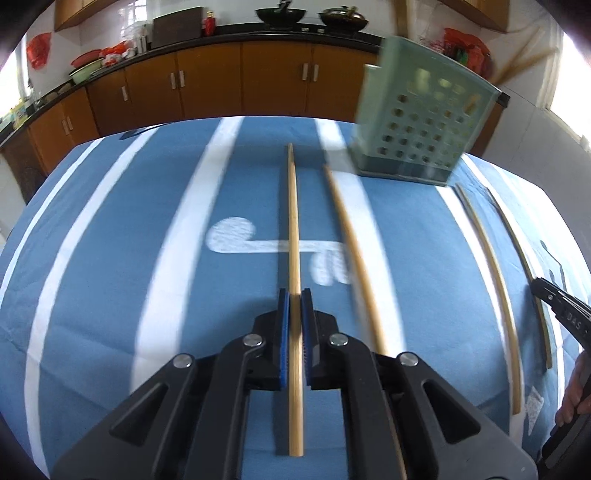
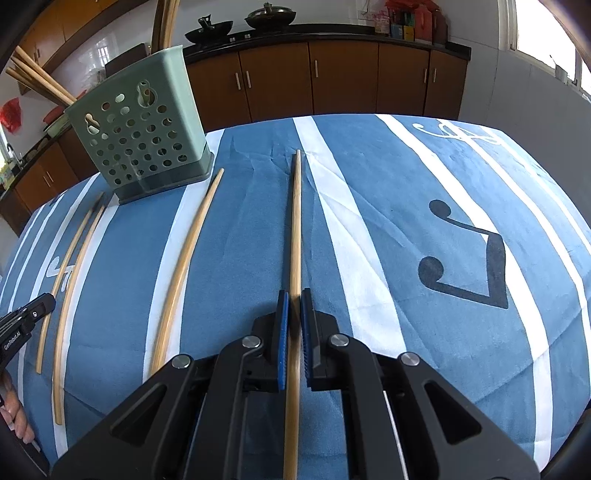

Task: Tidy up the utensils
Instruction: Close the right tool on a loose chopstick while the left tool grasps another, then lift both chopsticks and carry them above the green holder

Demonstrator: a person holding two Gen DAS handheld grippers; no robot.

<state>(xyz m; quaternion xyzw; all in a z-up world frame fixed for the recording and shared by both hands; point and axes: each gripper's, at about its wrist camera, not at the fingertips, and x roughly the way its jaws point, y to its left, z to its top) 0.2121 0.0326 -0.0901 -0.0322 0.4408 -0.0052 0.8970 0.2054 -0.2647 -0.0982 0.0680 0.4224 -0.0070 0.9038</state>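
Note:
My left gripper [image 1: 294, 295] is shut on a wooden chopstick [image 1: 293, 229] that points forward over the blue striped tablecloth [image 1: 129, 258]. My right gripper [image 2: 294, 295] is shut on another wooden chopstick [image 2: 295, 221], also pointing forward. The green perforated utensil holder [image 1: 421, 129] stands at the table's far side, ahead and right of the left gripper; in the right wrist view the holder [image 2: 140, 133] is ahead to the left, with chopsticks sticking out of it. Loose chopsticks lie on the cloth [image 1: 354, 258], [image 1: 495, 288], [image 2: 184, 258], [image 2: 74, 280].
The table's far edge drops off to wooden kitchen cabinets [image 2: 332, 81] with woks on the counter [image 1: 280, 16]. The right gripper's tip [image 1: 554, 299] shows at the left view's right edge; the left gripper's tip [image 2: 29, 310] shows at the right view's left edge.

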